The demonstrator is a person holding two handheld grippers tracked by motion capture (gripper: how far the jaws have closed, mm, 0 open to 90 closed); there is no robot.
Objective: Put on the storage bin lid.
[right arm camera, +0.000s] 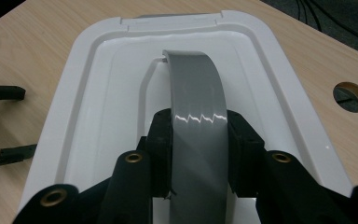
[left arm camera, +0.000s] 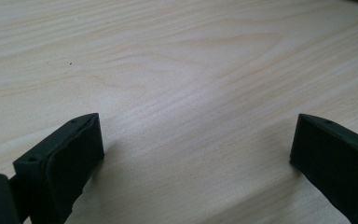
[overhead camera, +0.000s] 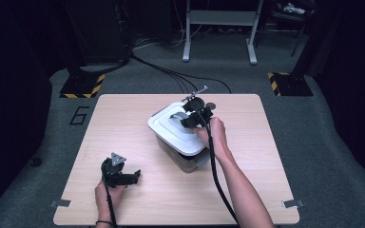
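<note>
**Right gripper clamped on the bin's grey handle**

A white plastic storage bin [overhead camera: 183, 137] with a smooth, glossy, stepped lid [right arm camera: 98, 93] and rounded corners stands near the middle of the pale wood-grain table [overhead camera: 247, 190], slightly toward its far side. Across the lid arches a flat, shiny grey handle [right arm camera: 198, 107], a broad strap-like band that catches a bright glint.

The right gripper [overhead camera: 193, 117] sits on top of the lid, its matte black jaws pressed against the two edges of the handle, gripping the band between them. The right hand [overhead camera: 214, 133] reaches in from the near side over the bin, the forearm stretched diagonally across the table, the black cable trailing back along it.

The left gripper [overhead camera: 119, 173] rests low on the bare tabletop near the front left, well apart from the bin. Its blocky black jaws stand wide apart with nothing but wood between them. The left hand [overhead camera: 108, 194] holds it from behind.

A round hole [right arm camera: 351, 96] pierces the tabletop just beside the bin.
</note>
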